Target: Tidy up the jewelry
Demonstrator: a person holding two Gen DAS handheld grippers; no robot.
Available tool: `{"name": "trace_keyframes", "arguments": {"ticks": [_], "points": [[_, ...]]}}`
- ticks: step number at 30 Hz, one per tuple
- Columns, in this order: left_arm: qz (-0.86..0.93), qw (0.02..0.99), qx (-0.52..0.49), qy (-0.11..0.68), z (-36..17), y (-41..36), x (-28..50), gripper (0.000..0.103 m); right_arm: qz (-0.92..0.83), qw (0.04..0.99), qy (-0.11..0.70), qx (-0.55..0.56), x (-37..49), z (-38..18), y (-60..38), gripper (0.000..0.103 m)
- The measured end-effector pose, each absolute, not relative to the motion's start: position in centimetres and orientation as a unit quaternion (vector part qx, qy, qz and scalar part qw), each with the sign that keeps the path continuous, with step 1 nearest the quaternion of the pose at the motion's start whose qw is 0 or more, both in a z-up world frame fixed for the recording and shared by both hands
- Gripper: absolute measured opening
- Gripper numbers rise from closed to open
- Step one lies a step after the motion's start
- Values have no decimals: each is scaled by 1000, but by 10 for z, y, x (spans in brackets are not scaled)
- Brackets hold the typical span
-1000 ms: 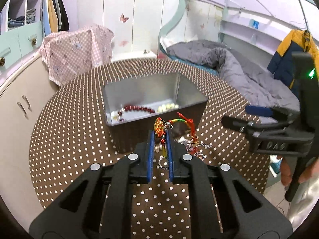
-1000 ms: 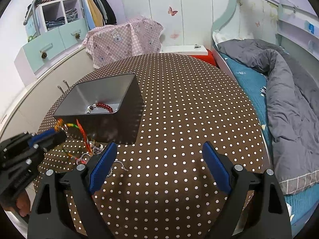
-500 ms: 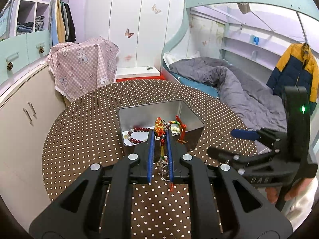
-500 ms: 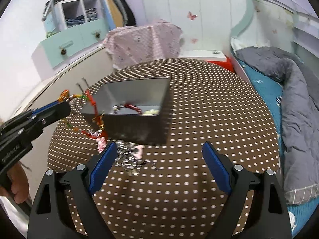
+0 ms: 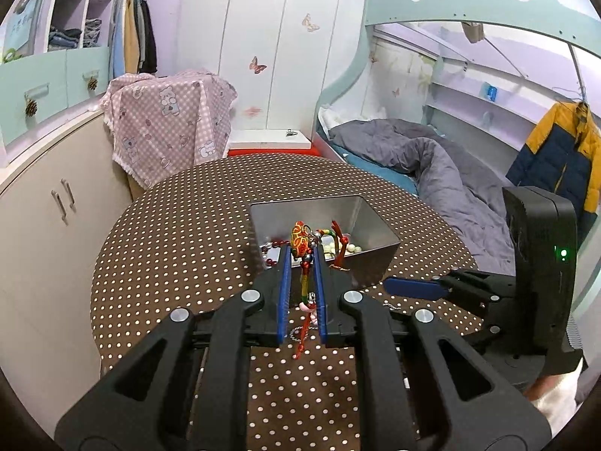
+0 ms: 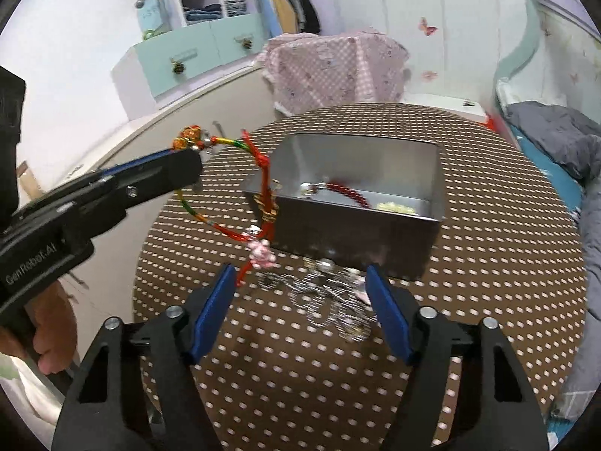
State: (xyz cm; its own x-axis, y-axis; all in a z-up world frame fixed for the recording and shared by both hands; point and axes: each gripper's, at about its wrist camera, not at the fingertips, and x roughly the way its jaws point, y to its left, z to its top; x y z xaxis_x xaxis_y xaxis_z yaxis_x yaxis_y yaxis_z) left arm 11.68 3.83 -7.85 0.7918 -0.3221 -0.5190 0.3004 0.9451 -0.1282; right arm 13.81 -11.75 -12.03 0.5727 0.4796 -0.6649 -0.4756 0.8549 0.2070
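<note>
My left gripper point(image 5: 302, 250) is shut on a multicoloured cord bracelet point(image 5: 300, 238) with a red-and-gold charm. It hangs in the air just in front of the metal tin point(image 5: 373, 227). From the right wrist the bracelet point(image 6: 225, 225) dangles left of the tin point(image 6: 357, 233), its pink charm near the table. A red bead bracelet point(image 6: 345, 191) and pale beads point(image 6: 394, 206) lie in the tin. My right gripper point(image 6: 299, 270) hovers low over a pile of silver chains point(image 6: 330, 300). Its jaws are closing, and the pads do not touch the chains.
The round table point(image 5: 169, 255) has a brown polka-dot cloth. A white cabinet point(image 5: 45, 225) stands close on the left, a bed with a grey duvet point(image 5: 432, 165) on the right. A person's hand point(image 6: 52, 330) holds the left gripper's handle.
The left gripper has lifted the cord bracelet off the table, up in front of the tin. The right gripper has swung left over the silver chains and its jaws have narrowed.
</note>
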Motion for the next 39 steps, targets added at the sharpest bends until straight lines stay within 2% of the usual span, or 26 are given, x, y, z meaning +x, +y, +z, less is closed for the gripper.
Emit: {"name": "trace_keyframes", "arguments": {"ticks": [3,6,10,13,30,34,36,37,38,39], "points": [[-160,946,-28,282,-80,44,118,12,290,877,382,-1,143,-125,-107,58],[-164,945,-32,282,-81,49,117,12,308,871,384,-1,147,-127,-97,45],[-162,945,-35,281,-82,55,115,12,318,864,391,-9,154,-131,-85,36],[-157,945,-35,283,-83,58,115,12,327,855,402,-4,155,-136,-81,13],[-135,939,-37,315,-104,56,131,12,295,879,373,-15,137,-118,-103,13],[-140,939,-40,313,-101,53,130,12,283,876,391,-14,142,-127,-100,19],[-145,938,-43,311,-99,54,128,12,292,871,395,-15,144,-132,-94,30],[-148,938,-46,311,-98,54,127,12,293,870,396,-14,145,-133,-92,48],[-153,937,-48,310,-97,54,126,12,291,871,396,-15,146,-135,-89,53],[-156,937,-50,310,-96,54,126,12,292,870,396,-16,146,-136,-87,53]]}}
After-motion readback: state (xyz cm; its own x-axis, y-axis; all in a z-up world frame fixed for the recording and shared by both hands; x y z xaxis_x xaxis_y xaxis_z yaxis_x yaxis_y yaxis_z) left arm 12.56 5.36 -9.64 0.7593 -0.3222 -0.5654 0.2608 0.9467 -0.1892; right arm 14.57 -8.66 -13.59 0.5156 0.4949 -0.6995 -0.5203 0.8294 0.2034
